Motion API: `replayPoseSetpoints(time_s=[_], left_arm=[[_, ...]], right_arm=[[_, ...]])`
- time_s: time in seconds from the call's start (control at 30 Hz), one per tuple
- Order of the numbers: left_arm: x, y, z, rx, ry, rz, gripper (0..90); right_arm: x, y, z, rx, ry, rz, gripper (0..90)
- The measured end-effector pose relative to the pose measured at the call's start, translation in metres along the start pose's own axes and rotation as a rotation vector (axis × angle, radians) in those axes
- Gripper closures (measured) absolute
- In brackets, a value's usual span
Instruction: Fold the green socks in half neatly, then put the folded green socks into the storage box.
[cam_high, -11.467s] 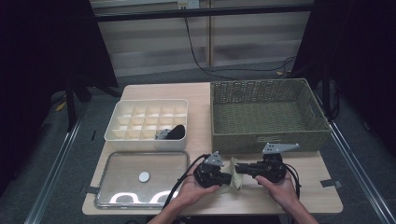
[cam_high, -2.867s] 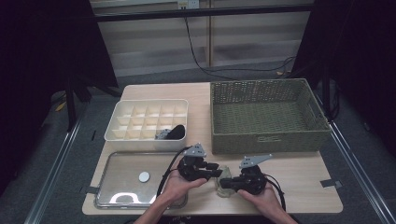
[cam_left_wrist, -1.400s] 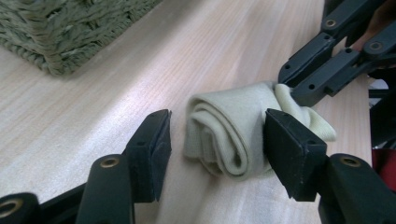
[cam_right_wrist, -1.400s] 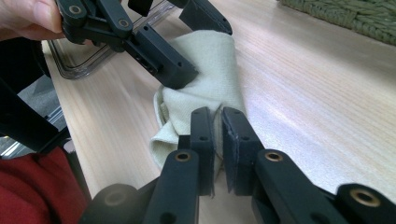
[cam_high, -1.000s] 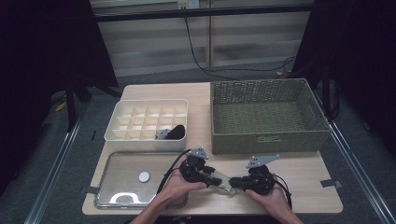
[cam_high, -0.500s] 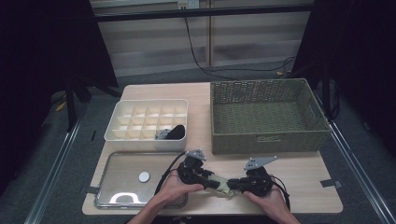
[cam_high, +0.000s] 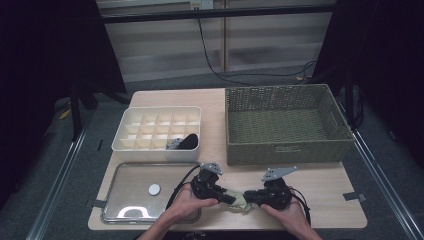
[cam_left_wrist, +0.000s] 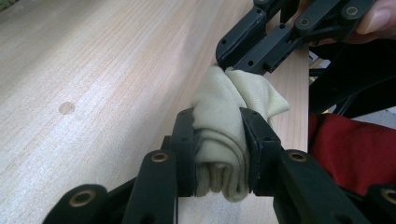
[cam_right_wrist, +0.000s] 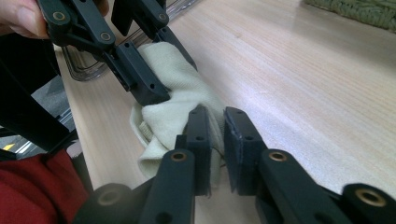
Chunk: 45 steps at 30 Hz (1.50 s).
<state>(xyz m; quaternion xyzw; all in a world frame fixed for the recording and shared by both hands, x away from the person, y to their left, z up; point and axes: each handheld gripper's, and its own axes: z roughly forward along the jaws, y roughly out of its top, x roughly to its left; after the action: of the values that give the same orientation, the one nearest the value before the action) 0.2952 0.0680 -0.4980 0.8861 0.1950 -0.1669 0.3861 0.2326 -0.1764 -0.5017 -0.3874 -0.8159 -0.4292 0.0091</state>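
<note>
While the cream sock (cam_left_wrist: 223, 135) is lying bunched at the near edge of the bench (cam_high: 320, 200), between the two hands, the left tool (cam_left_wrist: 217, 135) is clamping its rolled, thicker end: both pads are pressing into the folds. Its jaws have just been closing, with the sock between them. The right tool (cam_right_wrist: 215, 140) is pinching a thinner layer at the sock's other end; its jaws are standing nearly together, with cloth caught in the narrow gap, and they have just been easing open a little.

Working outward: a clear flat lid (cam_high: 145, 192) with a small round white disc on it is sitting to the left of the hands. Behind it, a white divided organizer box (cam_high: 150, 127) is holding a dark item in its near right compartment. A woven green basket (cam_high: 287, 125) is occupying the right rear of the bench.

Risks, as judged:
- The right tool's hold looks slight; if the tools are pulling apart, the thin layer may be slipping free, letting the roll unravel.
- The sock is sitting close to the bench edge, so a release by either tool could be sending it off toward the person's lap.
- Uneven pull could be loosening the bundle inside the left tool.
</note>
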Motion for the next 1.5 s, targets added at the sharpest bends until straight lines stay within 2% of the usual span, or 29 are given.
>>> replayPoseSetpoints(time_s=[0.03, 0.2, 0.23, 0.27, 0.4, 0.47, 0.53, 0.57, 0.63, 0.67, 0.73, 0.77, 0.9, 0.93, 1.03, 1.07, 1.13, 1.27, 1.37, 1.5], left_arm=[[-0.001, 0.0, 0.0, 0.0, 0.011, 0.0, 69.8], [-0.002, -0.001, -0.002, -0.013, 0.0, -0.001, 70.6], [-0.003, 0.0, -0.003, 0.0, 0.015, -0.003, 70.7], [-0.002, 0.0, -0.003, -0.014, -0.003, 0.001, 70.8], [-0.002, 0.001, -0.008, -0.007, 0.028, 0.0, 70.9], [-0.001, 0.001, -0.01, -0.025, 0.03, -0.006, 71.0], [-0.001, 0.001, -0.015, -0.008, 0.051, 0.002, 71.1], [-0.002, 0.002, -0.016, -0.02, 0.059, -0.008, 71.1], [-0.003, 0.002, -0.02, -0.022, 0.063, -0.005, 71.0], [-0.003, 0.002, -0.021, -0.033, 0.051, -0.01, 71.0], [-0.002, 0.003, -0.025, -0.03, 0.069, -0.007, 71.0], [-0.001, 0.003, -0.027, -0.048, 0.055, -0.017, 71.0], [0.001, 0.003, -0.035, -0.058, 0.068, -0.025, 70.9], [0.001, 0.002, -0.035, -0.074, 0.062, -0.032, 70.9], [0.003, 0.003, -0.042, -0.054, 0.083, -0.022, 70.9], [0.002, 0.003, -0.042, -0.064, 0.093, -0.027, 70.9], [0.004, 0.003, -0.046, -0.082, 0.082, -0.028, 70.9], [0.004, 0.002, -0.059, -0.088, 0.106, -0.024, 70.9], [0.005, 0.002, -0.067, -0.116, 0.104, -0.035, 70.9], [0.004, 0.003, -0.077, -0.108, 0.115, -0.019, 70.9]], right_arm=[[0.0, 0.0, 0.0, -0.002, 0.003, 0.003, 78.7], [0.001, -0.001, -0.003, -0.023, 0.018, -0.013, 73.5], [0.001, -0.001, -0.004, -0.027, 0.017, -0.014, 72.0], [0.001, 0.0, -0.005, -0.032, 0.023, -0.015, 70.2], [-0.002, 0.002, -0.011, -0.063, 0.029, -0.007, 68.1], [-0.003, 0.002, -0.014, -0.071, 0.026, -0.001, 67.3], [-0.005, 0.002, -0.017, -0.084, 0.023, 0.003, 65.6], [-0.006, 0.002, -0.018, -0.09, 0.022, 0.004, 65.1], [-0.007, 0.003, -0.021, -0.105, 0.02, 0.007, 63.2], [-0.007, 0.003, -0.022, -0.112, 0.013, 0.008, 61.8], [-0.008, 0.003, -0.024, -0.118, 0.008, 0.008, 59.5], [-0.008, 0.004, -0.026, -0.122, 0.005, 0.013, 58.4], [-0.011, 0.004, -0.03, -0.137, -0.005, 0.021, 53.7], [-0.012, 0.004, -0.03, -0.141, -0.006, 0.02, 53.5], [-0.012, 0.004, -0.032, -0.144, -0.01, 0.026, 51.3], [-0.012, 0.004, -0.032, -0.145, -0.011, 0.025, 51.2], [-0.013, 0.004, -0.033, -0.151, -0.013, 0.03, 50.8], [-0.014, 0.005, -0.032, -0.151, -0.011, 0.032, 50.3], [-0.013, 0.005, -0.034, -0.155, -0.013, 0.031, 49.0], [-0.014, 0.005, -0.034, -0.158, -0.015, 0.035, 48.0]])
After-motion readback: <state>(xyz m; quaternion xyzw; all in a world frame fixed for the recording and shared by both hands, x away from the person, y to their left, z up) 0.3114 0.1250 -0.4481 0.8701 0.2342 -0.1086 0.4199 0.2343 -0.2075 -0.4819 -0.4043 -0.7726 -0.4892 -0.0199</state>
